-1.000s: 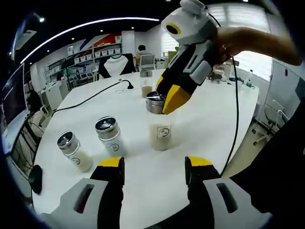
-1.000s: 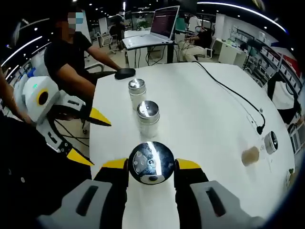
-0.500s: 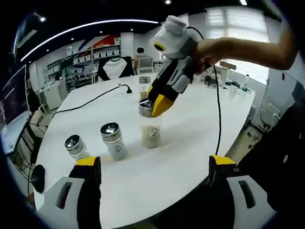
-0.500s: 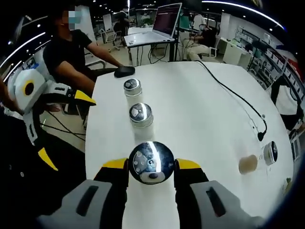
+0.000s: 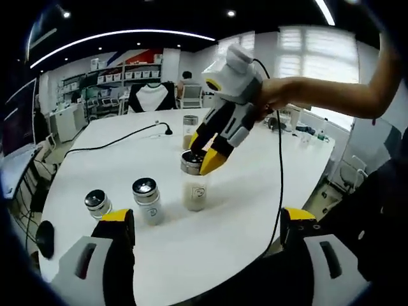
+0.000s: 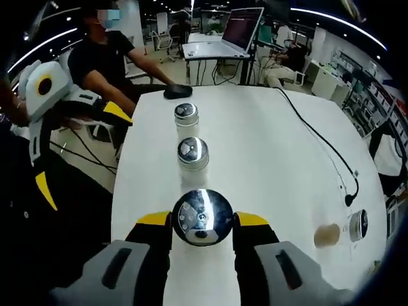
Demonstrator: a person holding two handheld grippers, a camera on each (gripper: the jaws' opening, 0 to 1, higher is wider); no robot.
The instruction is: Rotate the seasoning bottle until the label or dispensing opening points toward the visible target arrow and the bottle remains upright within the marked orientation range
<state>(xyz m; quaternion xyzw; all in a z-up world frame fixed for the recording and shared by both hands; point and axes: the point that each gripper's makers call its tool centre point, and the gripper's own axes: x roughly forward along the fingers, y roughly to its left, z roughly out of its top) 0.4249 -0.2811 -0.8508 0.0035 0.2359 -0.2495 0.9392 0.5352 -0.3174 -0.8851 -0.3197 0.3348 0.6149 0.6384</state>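
From my right gripper view, the seasoning bottle [image 6: 203, 217] shows me just its metal cap; the body and label sit hidden beneath it. In my left gripper view, the label's mark is too small to read, and the right gripper [image 5: 205, 155] covers part of the cap. The far jar [image 6: 358, 225] on the worktop [image 6: 268, 159] is blurred and distorted near the edge.

I can read no words or numbers; the bottle [image 5: 194, 189] I grip bears a small mark, too blurred to read.
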